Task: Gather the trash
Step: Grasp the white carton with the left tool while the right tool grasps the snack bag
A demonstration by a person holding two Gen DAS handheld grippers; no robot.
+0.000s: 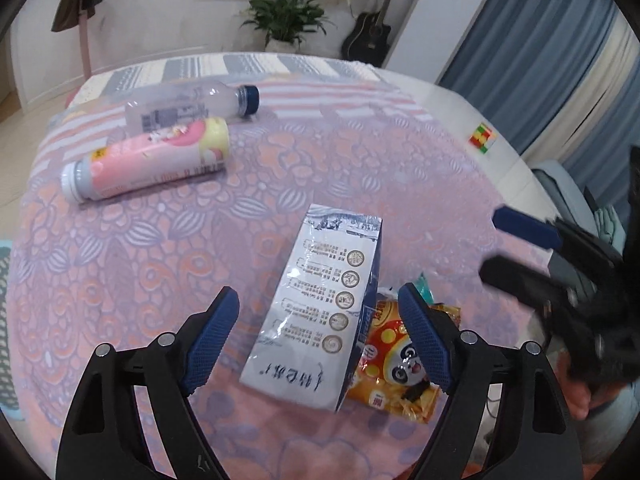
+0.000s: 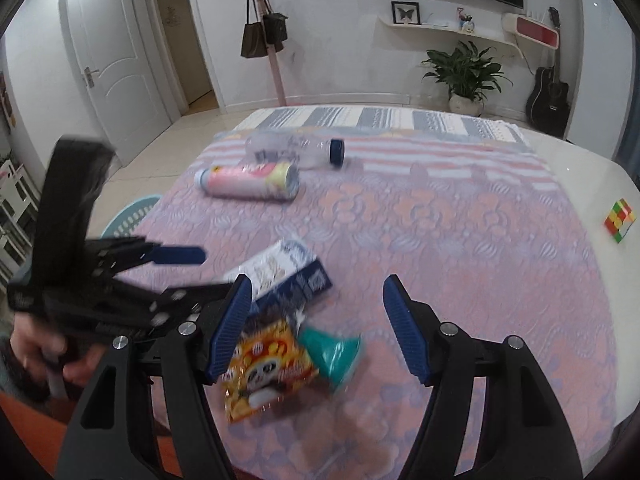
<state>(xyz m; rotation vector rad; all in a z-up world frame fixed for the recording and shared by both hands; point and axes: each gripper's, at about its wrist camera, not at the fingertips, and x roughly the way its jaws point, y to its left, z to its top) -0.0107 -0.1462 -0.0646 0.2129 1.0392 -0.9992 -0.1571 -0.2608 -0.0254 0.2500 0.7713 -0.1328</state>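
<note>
A white and blue milk carton (image 1: 326, 300) lies flat on the patterned cloth, between the fingers of my open left gripper (image 1: 320, 336). An orange panda snack bag (image 1: 394, 364) lies partly under it, with a teal wrapper (image 2: 334, 354) beside it. My right gripper (image 2: 316, 330) is open above the snack bag (image 2: 266, 368) and teal wrapper. The carton also shows in the right wrist view (image 2: 286, 272). Farther back lie a pink bottle (image 1: 148, 160) and a clear bottle (image 1: 192, 104) with a blue cap. Neither gripper holds anything.
A Rubik's cube (image 1: 483, 138) sits on the bare table at the right. A teal basket (image 2: 128, 216) stands on the floor off the table's left side. The right gripper's body (image 1: 560, 276) shows at the right in the left wrist view.
</note>
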